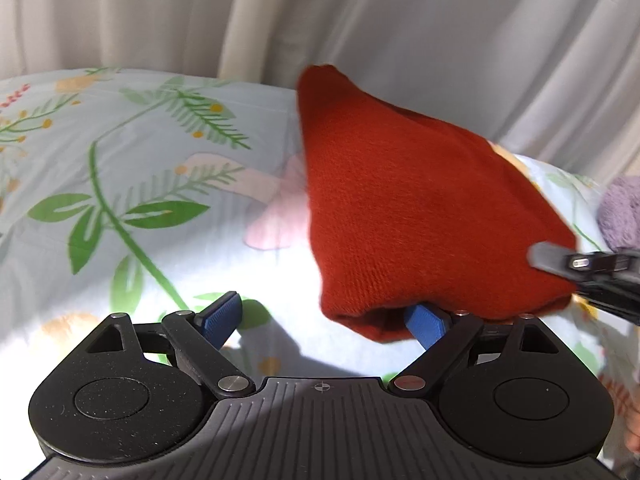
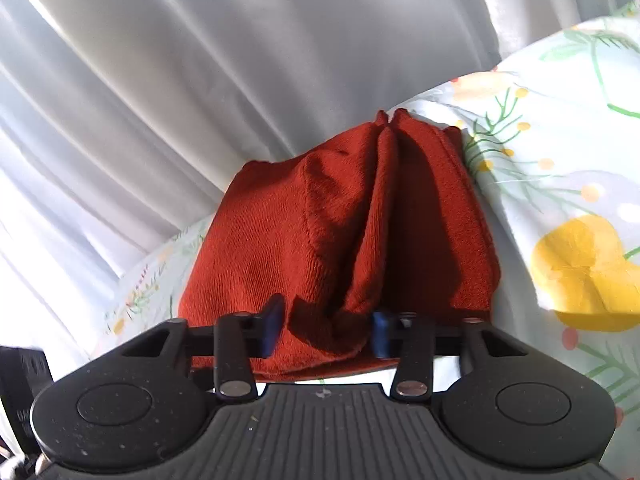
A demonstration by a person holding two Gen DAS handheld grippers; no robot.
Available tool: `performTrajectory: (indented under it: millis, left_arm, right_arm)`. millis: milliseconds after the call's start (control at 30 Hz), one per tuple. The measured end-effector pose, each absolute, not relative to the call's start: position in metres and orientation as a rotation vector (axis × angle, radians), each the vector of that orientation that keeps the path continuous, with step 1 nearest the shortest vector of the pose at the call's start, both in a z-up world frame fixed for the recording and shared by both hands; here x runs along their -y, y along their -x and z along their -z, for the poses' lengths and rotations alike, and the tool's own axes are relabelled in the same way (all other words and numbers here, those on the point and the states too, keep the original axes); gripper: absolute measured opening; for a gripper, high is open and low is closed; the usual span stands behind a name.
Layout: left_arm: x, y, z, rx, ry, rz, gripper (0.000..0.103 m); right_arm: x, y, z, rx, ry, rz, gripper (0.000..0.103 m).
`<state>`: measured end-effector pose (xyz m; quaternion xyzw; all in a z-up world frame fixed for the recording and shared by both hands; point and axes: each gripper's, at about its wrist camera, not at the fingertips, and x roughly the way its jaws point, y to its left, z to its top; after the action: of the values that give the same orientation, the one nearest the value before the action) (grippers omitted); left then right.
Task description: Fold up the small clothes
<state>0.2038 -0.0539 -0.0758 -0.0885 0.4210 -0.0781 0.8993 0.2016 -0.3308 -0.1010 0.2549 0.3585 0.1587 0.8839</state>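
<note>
A red knit garment (image 1: pixel 400 208) hangs lifted over the floral bedsheet (image 1: pixel 140 184), folded into a rough triangle. My left gripper (image 1: pixel 324 312) stands wide open; its left pad is free, and its right pad (image 1: pixel 426 322) is tucked under the garment's lower hem. From the right edge my right gripper (image 1: pixel 560 264) reaches onto the garment's corner. In the right wrist view the red garment (image 2: pixel 340 220) is bunched into ridges, and a fold of it is pinched between the blue pads of my right gripper (image 2: pixel 327 330).
Pale curtains (image 1: pixel 360 20) hang close behind the bed. A lilac fuzzy cloth (image 1: pixel 620 216) lies at the far right of the sheet. The sheet (image 2: pixel 560 160) spreads to the right of the garment, with a yellow print on it. A dark object (image 2: pixel 24 380) sits at the lower left.
</note>
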Motion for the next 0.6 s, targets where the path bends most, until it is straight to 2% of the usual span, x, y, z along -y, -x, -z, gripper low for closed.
performTrajectory:
  millis: [167, 233, 333, 400, 467, 600]
  left_arm:
    - [0.033, -0.204, 0.076, -0.881, 0.208, 0.133, 0.096]
    - [0.028, -0.200, 0.074, -0.897, 0.210, 0.149, 0.095]
    - [0.014, -0.192, 0.069, -0.934, 0.261, 0.207, 0.095]
    - [0.004, -0.187, 0.062, -0.928, 0.327, 0.262, 0.095]
    - [-0.003, -0.183, 0.053, -0.891, 0.368, 0.278, 0.095]
    - [-0.012, -0.192, 0.050, -0.861, 0.374, 0.193, 0.096]
  right_arm:
    - [0.360, -0.198, 0.102, -0.681, -0.797, -0.397, 0.016]
    - [0.359, -0.201, 0.103, -0.723, -0.672, -0.328, 0.016]
    - [0.366, -0.211, 0.111, -0.782, -0.693, -0.352, 0.029]
    - [0.376, -0.223, 0.113, -0.778, -0.785, -0.372, 0.047]
    - [0.377, -0.237, 0.111, -0.770, -0.793, -0.379, 0.051]
    - [0.365, -0.274, 0.109, -0.802, -0.760, -0.390, 0.051]
